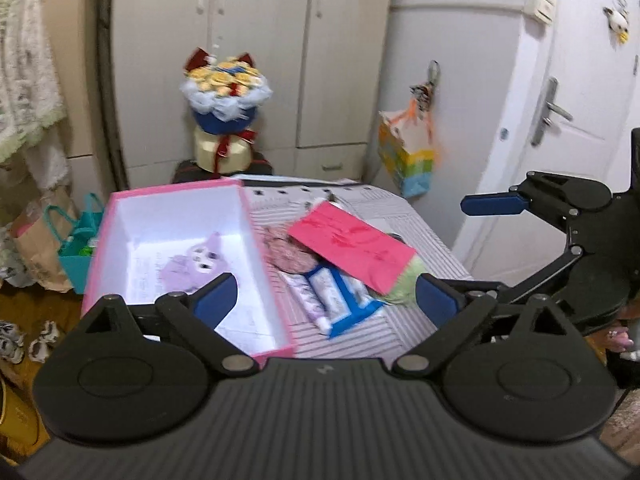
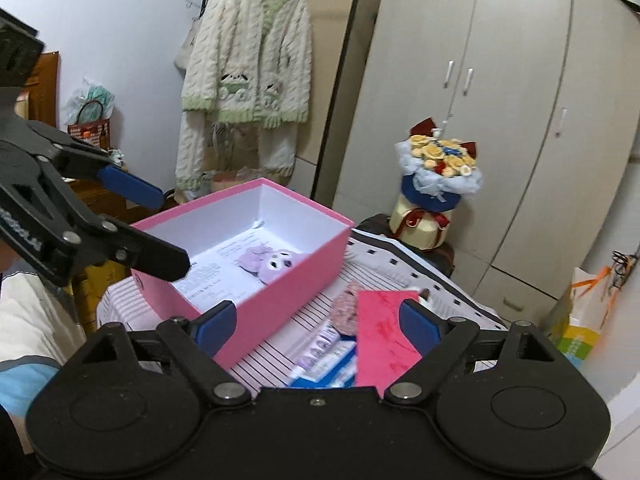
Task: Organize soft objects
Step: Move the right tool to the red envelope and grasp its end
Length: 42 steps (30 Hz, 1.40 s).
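I'm looking into a small bedroom: pale wardrobe (image 1: 256, 60) at the back, a knitted cardigan (image 2: 248, 64) on a hanger, and in front of me a table under a striped cloth (image 1: 360, 336). At ten o'clock on that cloth sits the pink box (image 1: 120, 208), open, with a purple plush toy (image 1: 196, 264) lying on a printed sheet inside it.

My left gripper (image 1: 324, 300) stands wide with nothing between its jaws, and so does my right gripper (image 2: 316, 320); neither touches anything.

At one o'clock from the box the remaining pile waits: a pink fuzzy item (image 1: 284, 256), a red envelope (image 1: 352, 252) laid across it, a tube (image 1: 308, 300) on a blue packet (image 1: 352, 312), and a green soft thing (image 1: 404, 288) poking out under the envelope.

I judge one soft item is already stowed and I'm between picks. Next I would need to get at the fuzzy piece or the green one, which probably means pushing the envelope aside first.

Motion blur smears the pile, so I can't tell what the fuzzy and green things are, and the envelope hides most of both.
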{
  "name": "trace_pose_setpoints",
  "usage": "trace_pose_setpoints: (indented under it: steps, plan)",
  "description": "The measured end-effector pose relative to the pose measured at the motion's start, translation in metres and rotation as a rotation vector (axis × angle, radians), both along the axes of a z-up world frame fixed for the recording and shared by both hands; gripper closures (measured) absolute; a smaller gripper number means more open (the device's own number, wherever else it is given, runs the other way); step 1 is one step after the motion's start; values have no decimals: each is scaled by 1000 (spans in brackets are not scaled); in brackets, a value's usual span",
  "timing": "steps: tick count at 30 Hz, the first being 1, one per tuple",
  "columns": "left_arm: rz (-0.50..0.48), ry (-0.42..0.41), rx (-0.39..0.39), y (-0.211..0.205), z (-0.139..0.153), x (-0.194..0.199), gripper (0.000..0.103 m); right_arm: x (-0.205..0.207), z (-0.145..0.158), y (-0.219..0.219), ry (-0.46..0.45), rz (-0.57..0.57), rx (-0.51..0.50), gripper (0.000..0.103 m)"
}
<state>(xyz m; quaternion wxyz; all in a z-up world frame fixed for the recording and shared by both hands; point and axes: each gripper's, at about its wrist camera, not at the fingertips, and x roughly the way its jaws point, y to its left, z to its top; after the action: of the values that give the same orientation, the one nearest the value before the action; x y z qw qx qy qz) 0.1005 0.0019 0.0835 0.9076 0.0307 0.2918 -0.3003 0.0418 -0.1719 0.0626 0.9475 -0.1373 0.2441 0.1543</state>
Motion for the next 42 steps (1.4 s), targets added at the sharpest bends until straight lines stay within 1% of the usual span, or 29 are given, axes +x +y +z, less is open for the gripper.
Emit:
trace_pose_setpoints:
  steps: [5, 9, 12, 16, 19, 21, 26, 29, 30, 31, 32, 33, 36, 37, 39, 42]
  plan:
    - [-27, 21, -55, -31, -11, 7, 7, 0, -17, -24, 21, 3, 20, 11]
    - [-39, 37, -81, -56, -20, 20, 9, 17, -32, -45, 47, 3, 61, 11]
    - [-33, 86, -107, -71, -33, 36, 10, 34, -45, -56, 63, 1, 84, 11]
    - [10, 133, -120, -88, -53, 62, 10, 57, -65, -61, 60, 12, 64, 11]
    - [37, 155, -118, -101, -66, 81, 14, 78, -80, -64, 75, 10, 64, 11]
    - [48, 185, -123, -108, -75, 93, 17, 91, -89, -64, 82, 8, 56, 11]
    - [89, 239, -144, -120, -98, 120, 26, 116, -110, -63, 99, 9, -1, 11]
    - [119, 293, -148, -124, -112, 135, 27, 128, -118, -64, 125, 1, -4, 11]
    - [132, 306, -137, -126, -117, 139, 27, 130, -120, -65, 134, -3, -3, 11]
    - [152, 313, -110, -128, -120, 141, 27, 133, -122, -65, 141, -14, -6, 9]
    - [170, 312, -85, -130, -123, 143, 27, 136, -124, -65, 149, -28, -12, 8]
    - [181, 305, -78, -131, -125, 144, 27, 137, -125, -65, 153, -31, -16, 8]
    - [179, 326, -111, -130, -131, 150, 31, 141, -127, -66, 158, -24, -12, 6]
    - [177, 326, -118, -130, -132, 151, 34, 144, -127, -67, 161, -25, -12, 6]
    - [176, 327, -118, -132, -134, 153, 37, 147, -127, -67, 165, -25, -9, 5]
    - [168, 363, -130, -135, -141, 158, 43, 151, -128, -68, 177, -34, -5, 5]
